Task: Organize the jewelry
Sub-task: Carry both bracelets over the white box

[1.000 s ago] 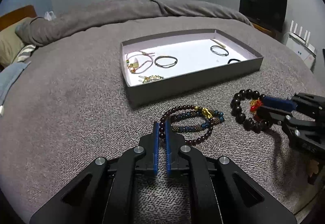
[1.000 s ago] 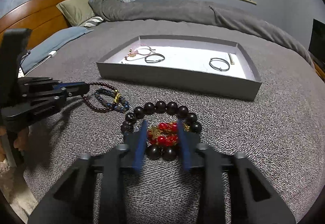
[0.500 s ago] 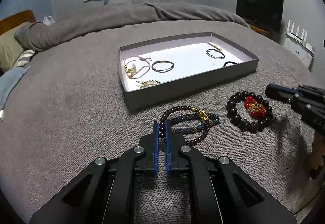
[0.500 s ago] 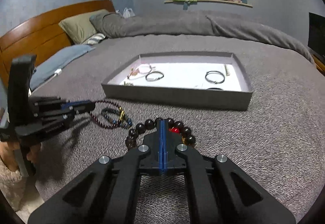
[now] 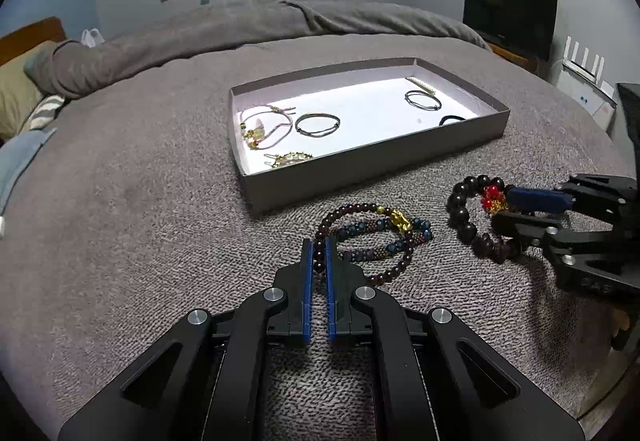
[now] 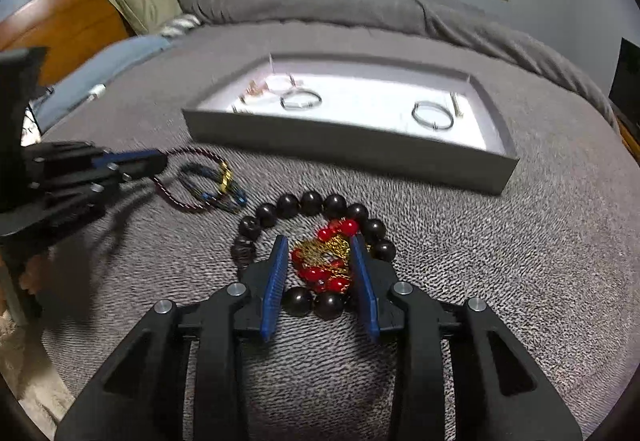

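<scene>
A grey tray [image 5: 360, 169] with a white floor lies on the bed and holds several bracelets; it also shows in the right wrist view [image 6: 352, 149]. In front of it lie a dark red bead bracelet [image 5: 362, 241] with a blue-gold one, and a big black bead bracelet [image 6: 312, 205] with a red and gold charm [image 6: 324, 261]. My left gripper [image 5: 319, 247] is shut on the dark red bracelet's near edge. My right gripper [image 6: 320, 257] is open, its fingers either side of the charm and the black beads; it also shows in the left wrist view [image 5: 506, 209].
The grey blanket [image 5: 120, 221] covers the bed. A rolled duvet [image 5: 260, 21] and pillows [image 6: 160, 1] lie behind the tray. A television [image 5: 510, 13] stands at the far right. The bed's edge is near my right gripper.
My right gripper was shut and lifted back half a second ago; now it has opened and come down around the black bracelet's charm. My left gripper stays shut on the dark red bracelet.
</scene>
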`<state>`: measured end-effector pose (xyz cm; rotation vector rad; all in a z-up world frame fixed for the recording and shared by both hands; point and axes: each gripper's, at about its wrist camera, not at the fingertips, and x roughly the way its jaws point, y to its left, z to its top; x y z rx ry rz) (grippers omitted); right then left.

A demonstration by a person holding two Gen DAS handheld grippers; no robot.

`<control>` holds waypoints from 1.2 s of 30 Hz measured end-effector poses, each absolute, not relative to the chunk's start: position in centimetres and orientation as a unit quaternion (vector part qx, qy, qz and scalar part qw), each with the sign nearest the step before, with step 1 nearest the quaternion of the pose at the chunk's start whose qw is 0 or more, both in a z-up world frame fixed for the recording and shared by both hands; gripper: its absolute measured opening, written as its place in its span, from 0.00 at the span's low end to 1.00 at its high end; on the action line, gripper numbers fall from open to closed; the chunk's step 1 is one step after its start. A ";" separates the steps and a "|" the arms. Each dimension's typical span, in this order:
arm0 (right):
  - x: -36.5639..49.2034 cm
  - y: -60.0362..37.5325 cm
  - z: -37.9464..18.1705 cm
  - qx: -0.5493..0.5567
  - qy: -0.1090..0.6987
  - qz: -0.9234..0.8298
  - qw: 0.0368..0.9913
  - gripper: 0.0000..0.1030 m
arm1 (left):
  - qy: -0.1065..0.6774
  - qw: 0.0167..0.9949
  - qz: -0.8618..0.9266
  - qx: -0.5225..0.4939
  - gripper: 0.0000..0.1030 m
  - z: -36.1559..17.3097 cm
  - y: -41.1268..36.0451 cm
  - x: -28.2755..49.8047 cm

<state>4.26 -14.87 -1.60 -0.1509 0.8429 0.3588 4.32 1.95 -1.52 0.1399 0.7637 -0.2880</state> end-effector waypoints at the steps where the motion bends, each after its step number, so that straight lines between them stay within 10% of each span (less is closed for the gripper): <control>1: 4.4 -14.9 -1.6 -0.068 0.408 0.174 0.894 0.22 | 0.371 0.915 -0.140 0.068 0.06 -1.5 2.0 4.3; 5: 3.9 -15.2 -0.5 -0.053 0.383 0.177 0.905 0.11 | 0.365 0.918 -0.141 0.065 0.06 -1.3 2.1 4.2; 36: 14.5 -20.3 8.7 0.060 0.287 0.165 0.942 0.10 | 0.286 0.943 -0.165 0.049 0.06 6.7 -0.5 11.8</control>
